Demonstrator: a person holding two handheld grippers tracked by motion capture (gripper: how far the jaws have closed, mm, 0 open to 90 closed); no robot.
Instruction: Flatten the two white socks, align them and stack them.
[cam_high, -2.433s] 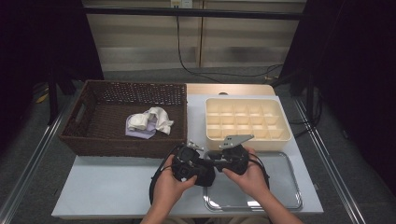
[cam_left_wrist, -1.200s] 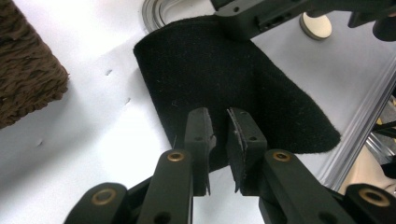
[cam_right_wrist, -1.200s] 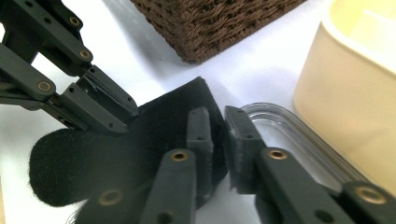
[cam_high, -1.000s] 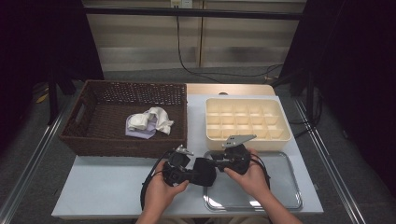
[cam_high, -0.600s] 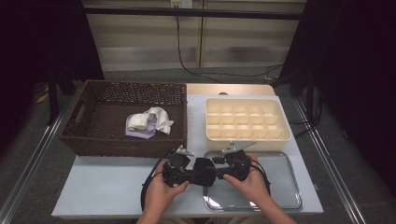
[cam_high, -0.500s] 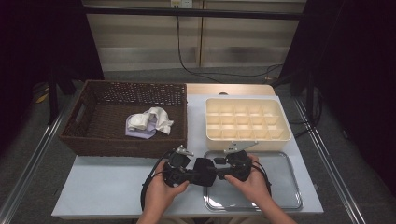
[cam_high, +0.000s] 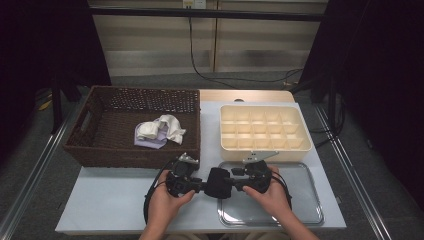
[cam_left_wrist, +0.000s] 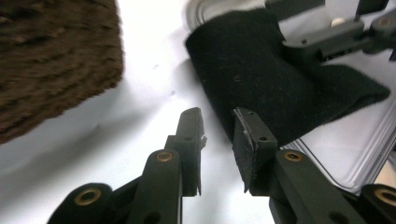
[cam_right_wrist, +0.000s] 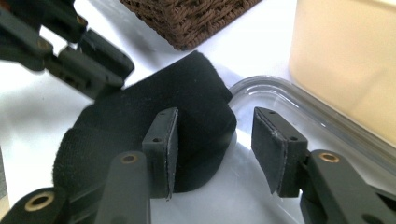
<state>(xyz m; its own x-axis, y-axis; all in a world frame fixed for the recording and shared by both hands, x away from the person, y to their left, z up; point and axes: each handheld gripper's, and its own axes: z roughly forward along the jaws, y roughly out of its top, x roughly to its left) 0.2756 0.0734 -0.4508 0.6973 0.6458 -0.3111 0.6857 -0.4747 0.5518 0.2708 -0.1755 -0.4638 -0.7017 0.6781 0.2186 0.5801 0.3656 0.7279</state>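
A folded piece of black felt-like cloth (cam_high: 219, 183) is lying at the near edge of the white table (cam_high: 110, 210), its right part resting over the left rim of the shallow clear plastic tray (cam_high: 300, 215). The person's two hands are holding the grippers on either side of it. The left gripper (cam_left_wrist: 218, 126) is sitting just to the left of the cloth with its jaws standing apart; in the left gripper view one jaw is lying against the near edge of the cloth, though nothing is being pinched between them. The right gripper (cam_right_wrist: 214, 135) is facing the cloth from the right, over the tray, its jaws also spread apart, with one jaw resting at the cloth's folded end and the other hanging over the bare tray.

Farther away on the left, the dark brown woven wicker basket (cam_high: 100, 150) is holding a bundle of white and pale lilac cloths (cam_high: 157, 131). To its right, just beyond the tray, the cream plastic box with many small compartments (cam_high: 264, 129) is standing on the table.
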